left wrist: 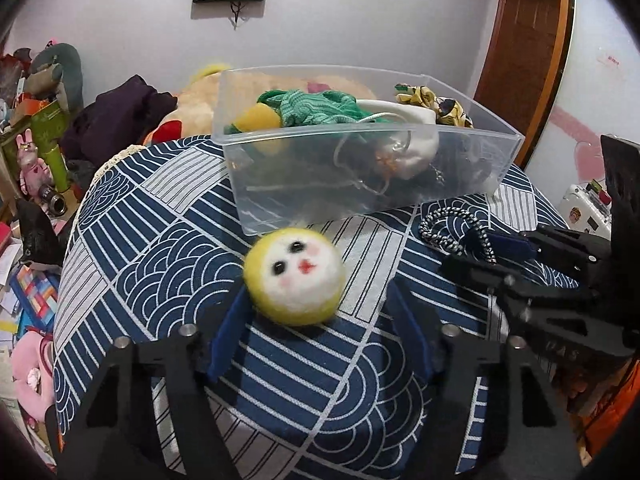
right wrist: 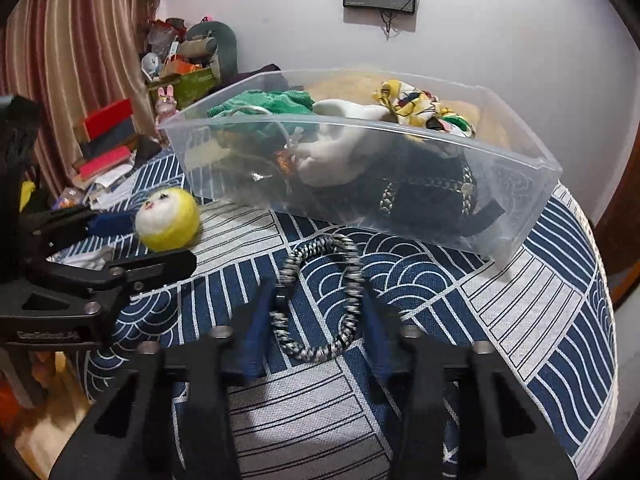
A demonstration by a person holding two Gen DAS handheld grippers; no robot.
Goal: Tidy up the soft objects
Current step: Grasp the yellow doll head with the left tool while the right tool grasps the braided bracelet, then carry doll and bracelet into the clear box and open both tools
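Note:
A yellow-and-white felt doll head [left wrist: 295, 276] lies on the patterned blue-and-white cloth [left wrist: 168, 240], just in front of a clear plastic box [left wrist: 360, 184]. My left gripper [left wrist: 320, 308] is open, its blue pads on either side of the head; the left pad [left wrist: 230, 332] touches it. It also shows in the right wrist view [right wrist: 167, 219]. A black-and-white braided cord loop [right wrist: 320, 300] lies on the cloth between the open blue pads of my right gripper [right wrist: 318, 320]. The cord loop also shows in the left wrist view [left wrist: 452, 228].
The box [right wrist: 520, 200] holds a green cloth [left wrist: 320, 106], a white soft item [right wrist: 340, 148], a yellow patterned fabric [right wrist: 416, 108] and dark items. A plush toy and clutter lie behind and to the left. A wooden door [left wrist: 524, 40] stands at the right.

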